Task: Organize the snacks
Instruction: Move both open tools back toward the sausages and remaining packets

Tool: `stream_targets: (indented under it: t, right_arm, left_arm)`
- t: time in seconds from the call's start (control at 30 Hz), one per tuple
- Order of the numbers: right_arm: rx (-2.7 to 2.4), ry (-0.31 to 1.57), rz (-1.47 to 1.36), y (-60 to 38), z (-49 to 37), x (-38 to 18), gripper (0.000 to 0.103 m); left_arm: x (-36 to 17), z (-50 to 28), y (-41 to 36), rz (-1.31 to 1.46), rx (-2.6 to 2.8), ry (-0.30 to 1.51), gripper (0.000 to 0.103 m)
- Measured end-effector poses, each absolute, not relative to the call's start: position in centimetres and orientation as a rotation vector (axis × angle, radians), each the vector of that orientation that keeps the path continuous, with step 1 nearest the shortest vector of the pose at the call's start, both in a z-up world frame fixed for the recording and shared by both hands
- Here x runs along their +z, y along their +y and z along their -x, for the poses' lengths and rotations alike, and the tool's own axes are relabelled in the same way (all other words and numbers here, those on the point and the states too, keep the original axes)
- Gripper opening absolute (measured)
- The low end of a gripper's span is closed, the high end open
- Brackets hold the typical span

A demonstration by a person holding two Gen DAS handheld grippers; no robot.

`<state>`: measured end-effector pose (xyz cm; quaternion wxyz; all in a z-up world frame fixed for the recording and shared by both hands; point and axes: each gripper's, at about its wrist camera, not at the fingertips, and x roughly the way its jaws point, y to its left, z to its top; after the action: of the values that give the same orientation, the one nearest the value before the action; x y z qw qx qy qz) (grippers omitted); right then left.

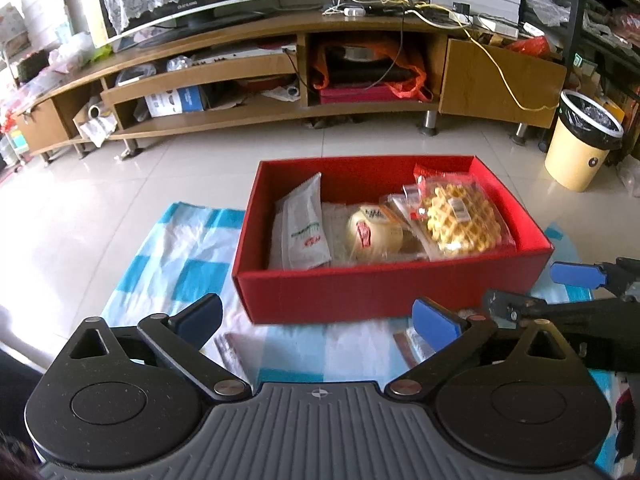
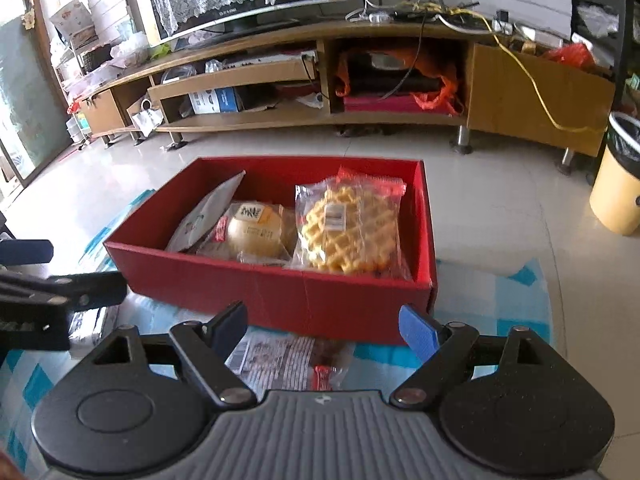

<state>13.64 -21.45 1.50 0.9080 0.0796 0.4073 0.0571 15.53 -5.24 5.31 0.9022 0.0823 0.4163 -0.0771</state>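
A red box (image 1: 384, 292) sits on a blue-and-white checked cloth (image 1: 176, 256). Inside it are a white packet (image 1: 306, 224), a round wrapped bun (image 1: 372, 232) and a bagged waffle (image 1: 460, 220). My left gripper (image 1: 318, 320) hovers open just before the box's front wall, with nothing between its fingers. My right gripper (image 2: 324, 330) is open too, near the same wall (image 2: 280, 292). A printed snack packet (image 2: 288, 360) lies flat on the cloth under and between its fingers, and the pads are not pressing on it. Each gripper shows at the edge of the other's view.
A long wooden TV stand (image 1: 260, 120) with cluttered shelves runs along the far side. A cream waste bin (image 1: 580, 140) stands on the tiled floor at the right. Parts of two more packets (image 1: 230, 350) (image 1: 412, 344) lie on the cloth near the left gripper.
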Motion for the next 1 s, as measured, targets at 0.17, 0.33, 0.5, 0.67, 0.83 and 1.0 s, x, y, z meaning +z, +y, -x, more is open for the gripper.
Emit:
stream_targets:
  t: [0.17, 0.33, 0.5, 0.67, 0.83, 1.0]
  right_arm:
    - [0.113, 0.879, -0.156, -21.5, -13.9, 0.6, 0.082]
    - [0.122, 0.924, -0.159, -21.0, -14.4, -0.5, 0.082]
    - [0.134, 0.942, -0.143, -20.4, -14.9, -1.5, 0.082]
    - [0.14, 0.942, -0.159, -20.4, -16.2, -2.0, 0.082]
    - [0.152, 0.977, -0.161, -19.8, -17.5, -3.2, 0.083]
    - [0.195, 0.988, -0.061, -17.6, -17.1, -4.4, 0.089]
  left_arm:
    - [4.0, -14.5, -3.4, -0.18, -0.148, 0.911, 0.103]
    - [2.5, -14.2, -0.8, -0.107, -0.147, 0.984, 0.103]
    - [1.6, -13.7, 1.3, -0.036, -0.128, 1.032, 0.103]
    - [1.6, -13.7, 2.0, 0.011, -0.138, 1.051, 0.103]
    - [1.4, -13.8, 1.2, -0.001, -0.176, 1.059, 0.103]
    - [1.2, -13.8, 0.9, -0.013, -0.201, 1.065, 0.103]
